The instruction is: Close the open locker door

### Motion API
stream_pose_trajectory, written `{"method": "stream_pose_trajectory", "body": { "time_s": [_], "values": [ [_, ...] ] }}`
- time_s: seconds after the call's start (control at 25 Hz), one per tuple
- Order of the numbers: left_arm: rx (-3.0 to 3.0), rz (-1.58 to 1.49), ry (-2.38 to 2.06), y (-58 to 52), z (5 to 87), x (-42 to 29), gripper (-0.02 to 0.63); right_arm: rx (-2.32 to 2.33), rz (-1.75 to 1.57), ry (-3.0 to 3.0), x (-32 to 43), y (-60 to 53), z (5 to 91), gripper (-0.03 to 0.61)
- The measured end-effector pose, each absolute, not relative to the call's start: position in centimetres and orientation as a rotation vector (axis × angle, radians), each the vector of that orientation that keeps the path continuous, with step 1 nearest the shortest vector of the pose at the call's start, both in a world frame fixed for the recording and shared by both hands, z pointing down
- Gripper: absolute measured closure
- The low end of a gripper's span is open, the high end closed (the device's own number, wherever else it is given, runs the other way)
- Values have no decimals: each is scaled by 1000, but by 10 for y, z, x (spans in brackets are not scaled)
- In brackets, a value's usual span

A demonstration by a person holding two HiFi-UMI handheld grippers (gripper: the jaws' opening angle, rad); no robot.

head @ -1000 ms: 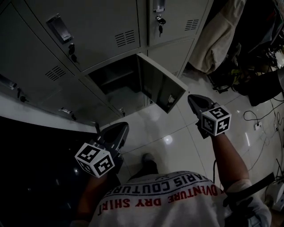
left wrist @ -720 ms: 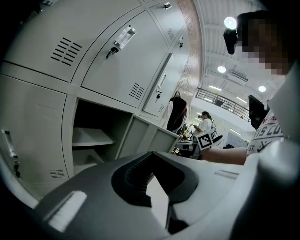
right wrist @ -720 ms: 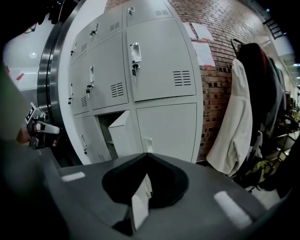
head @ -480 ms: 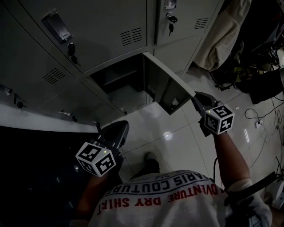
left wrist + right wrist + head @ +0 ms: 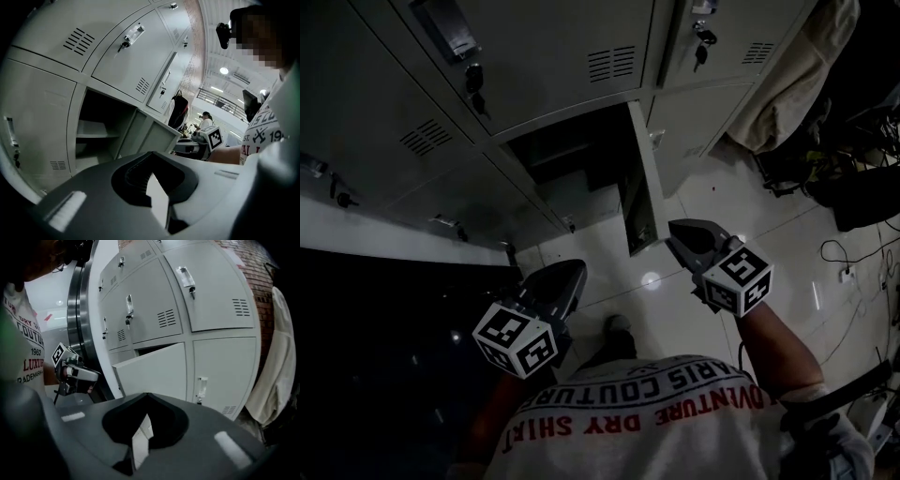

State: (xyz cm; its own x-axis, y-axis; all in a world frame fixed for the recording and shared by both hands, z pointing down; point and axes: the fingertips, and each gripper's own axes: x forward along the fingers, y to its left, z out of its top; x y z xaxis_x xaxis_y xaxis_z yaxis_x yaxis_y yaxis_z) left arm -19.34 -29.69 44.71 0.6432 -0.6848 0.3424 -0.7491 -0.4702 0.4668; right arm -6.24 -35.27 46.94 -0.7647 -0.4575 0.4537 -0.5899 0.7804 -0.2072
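Grey lockers (image 5: 534,56) frame a half-open door (image 5: 642,187); left tool (image 5: 572,274) and right tool (image 5: 677,234) jaws together, empty.

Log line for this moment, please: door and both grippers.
locker door: open | right gripper: shut, empty, by door's outer face, contact unclear | left gripper: shut, empty, apart from door

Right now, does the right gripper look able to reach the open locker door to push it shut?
Probably yes. The right gripper, jaws together, sits close by the free edge of the locker door, facing its outer side, with nothing between them. Whether it touches cannot be told.
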Motion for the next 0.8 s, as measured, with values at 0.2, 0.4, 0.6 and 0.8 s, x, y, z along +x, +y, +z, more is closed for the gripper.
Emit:
{"method": "stream_pose_trajectory", "body": {
  "time_s": [0.2, 0.4, 0.6, 0.8],
  "values": [
    [2210, 112, -1198, -290, 453, -219, 609, 668, 532, -2633, -121, -357, 475, 584],
    [2175, 80, -1241, -283, 457, -244, 609, 609, 532, -2636, -172, -377, 477, 584],
    [2141, 38, -1305, -283, 454, -271, 609, 612, 572, -2633, -207, -410, 482, 584],
    [2122, 24, -1370, -283, 453, -295, 609, 661, 580, -2629, -230, -448, 484, 584]
  ]
}}
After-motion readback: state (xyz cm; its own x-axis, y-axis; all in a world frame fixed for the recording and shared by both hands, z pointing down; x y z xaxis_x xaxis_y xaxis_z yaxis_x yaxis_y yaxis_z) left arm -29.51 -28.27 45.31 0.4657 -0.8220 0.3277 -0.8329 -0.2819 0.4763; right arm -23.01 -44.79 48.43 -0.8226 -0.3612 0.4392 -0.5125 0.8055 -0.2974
